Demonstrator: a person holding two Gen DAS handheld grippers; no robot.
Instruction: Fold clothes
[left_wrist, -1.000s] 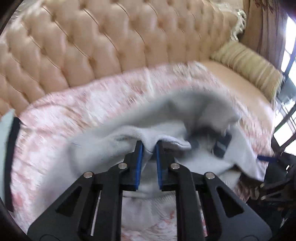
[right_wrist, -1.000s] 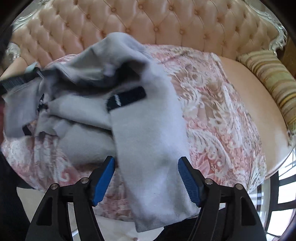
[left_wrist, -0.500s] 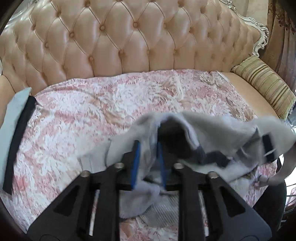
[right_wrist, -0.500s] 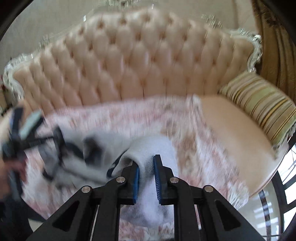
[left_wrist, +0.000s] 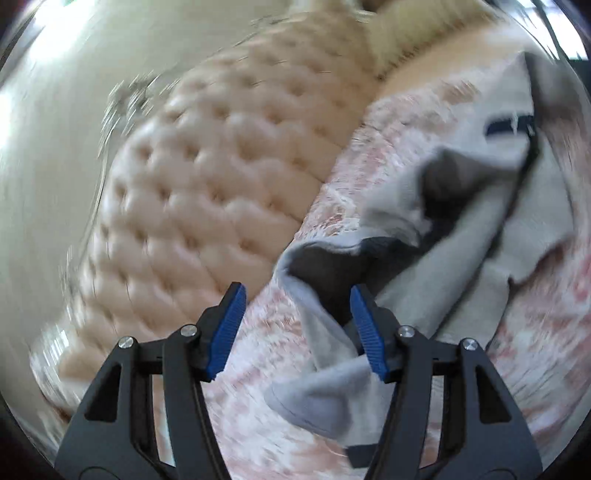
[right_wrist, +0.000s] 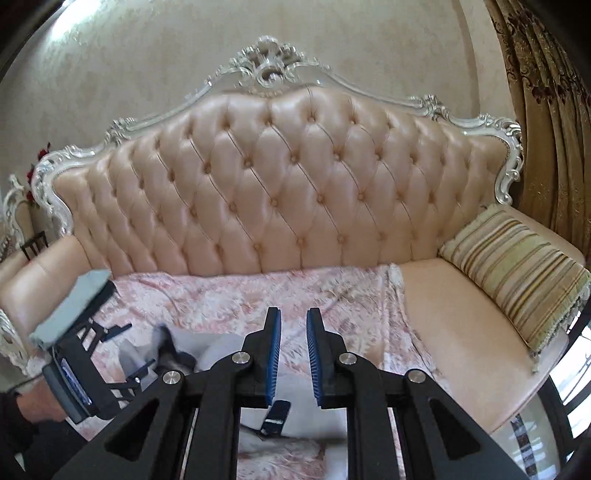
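Observation:
A grey garment (left_wrist: 461, 221) with dark trim lies crumpled on the pink floral cover (left_wrist: 535, 332). My left gripper (left_wrist: 297, 328) is wide open. A grey fold lies loose between its fingers, against the right blue pad (left_wrist: 367, 328); this view is blurred and tilted. In the right wrist view the garment (right_wrist: 218, 350) lies low, behind and under my right gripper (right_wrist: 294, 354). Its pads stand a narrow gap apart, and only the cover shows between them. A black label (right_wrist: 275, 417) shows below the pads.
The tufted cream sofa back (right_wrist: 295, 192) spans the view. A striped cushion (right_wrist: 517, 280) rests on the bare right seat. A pale grey-blue folded cloth (right_wrist: 70, 306) sits at the sofa's left end. A hand (right_wrist: 33, 402) holds the other gripper there.
Both grippers were shut on the grey garment half a second ago. Now the left is wide open and tilted, the right holds nothing, and the garment lies on the cover.

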